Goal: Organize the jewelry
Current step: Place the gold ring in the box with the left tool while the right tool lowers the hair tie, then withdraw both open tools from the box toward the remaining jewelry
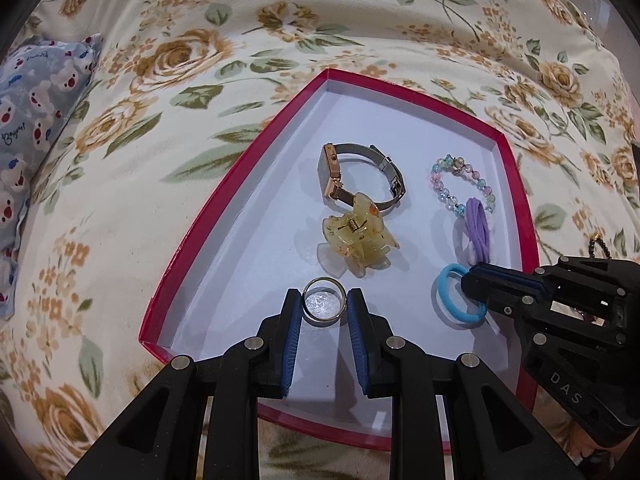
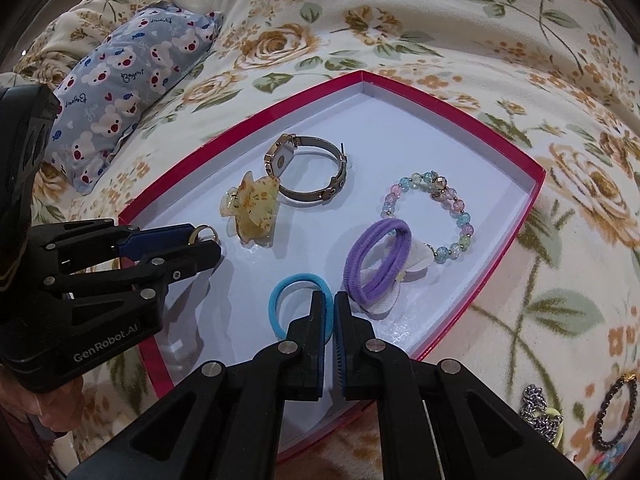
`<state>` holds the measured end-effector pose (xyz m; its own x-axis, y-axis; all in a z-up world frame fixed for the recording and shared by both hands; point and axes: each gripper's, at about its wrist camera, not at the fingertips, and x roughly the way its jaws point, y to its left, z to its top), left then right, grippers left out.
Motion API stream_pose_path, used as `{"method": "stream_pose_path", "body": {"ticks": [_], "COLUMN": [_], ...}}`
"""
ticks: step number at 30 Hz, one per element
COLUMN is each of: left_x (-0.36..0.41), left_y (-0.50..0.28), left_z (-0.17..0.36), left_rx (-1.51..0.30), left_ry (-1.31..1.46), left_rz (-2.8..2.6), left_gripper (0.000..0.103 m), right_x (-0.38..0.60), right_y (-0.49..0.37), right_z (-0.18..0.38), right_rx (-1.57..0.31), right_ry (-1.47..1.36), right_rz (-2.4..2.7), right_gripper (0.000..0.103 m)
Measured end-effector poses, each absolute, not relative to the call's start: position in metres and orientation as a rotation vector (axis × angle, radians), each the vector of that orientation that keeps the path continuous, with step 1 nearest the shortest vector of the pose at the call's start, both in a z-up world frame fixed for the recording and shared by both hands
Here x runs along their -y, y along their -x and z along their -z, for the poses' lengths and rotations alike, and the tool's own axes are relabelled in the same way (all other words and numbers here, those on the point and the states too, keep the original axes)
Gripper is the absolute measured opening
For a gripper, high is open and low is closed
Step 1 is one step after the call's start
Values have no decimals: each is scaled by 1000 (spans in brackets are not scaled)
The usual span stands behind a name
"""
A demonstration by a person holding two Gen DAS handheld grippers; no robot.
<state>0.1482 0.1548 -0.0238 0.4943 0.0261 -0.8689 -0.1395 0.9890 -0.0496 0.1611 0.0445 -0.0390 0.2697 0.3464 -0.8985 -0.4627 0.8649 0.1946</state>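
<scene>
- red tray (image 2: 532,184), pale lilac floor
- sky-blue hair tie (image 2: 280,304)
- purple hair tie (image 2: 376,264)
- amber translucent claw clip (image 1: 352,236)
- pastel bead bracelet (image 2: 460,216)
- cream bedspread (image 1: 160,60), tan roses, green leaves

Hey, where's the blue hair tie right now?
The blue hair tie lies in the red box, near its front edge, pinched by the right gripper, just left of the purple hair tie.
</scene>
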Motion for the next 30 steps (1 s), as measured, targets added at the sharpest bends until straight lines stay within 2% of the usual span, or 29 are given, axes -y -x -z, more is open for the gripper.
{"method": "stream_pose_path", "body": {"ticks": [8,10,16,22,25,30], "left_x": [-153,-153,-154,-155,-155,-147], "left_y": [-147,-147,-144,-132,-122,-102], "left_z": [24,23,21,12,2,-12], "left_rx": [-1051,-1050,-1047,-1017,-983,-946], "left_ry": [109,117,127,175,211,244], "left_rz": [-105,-105,-112,-112,-106,-79], "left_gripper": [24,30,32,33,36,39], "right_x": [-40,-39,-27,-7,9,41], "right_y": [-162,-161,-157,-148,-141,-128], "right_z": [37,35,25,5,-7,-19], "right_rx": [-1179,-1178,-1159,-1120,-1093,-1068], "right_ry": [64,52,-3,-75,-109,-157], "right_rz": [-557,-556,-556,-542,-526,-470], "right_gripper": [10,11,12,22,30,31]}}
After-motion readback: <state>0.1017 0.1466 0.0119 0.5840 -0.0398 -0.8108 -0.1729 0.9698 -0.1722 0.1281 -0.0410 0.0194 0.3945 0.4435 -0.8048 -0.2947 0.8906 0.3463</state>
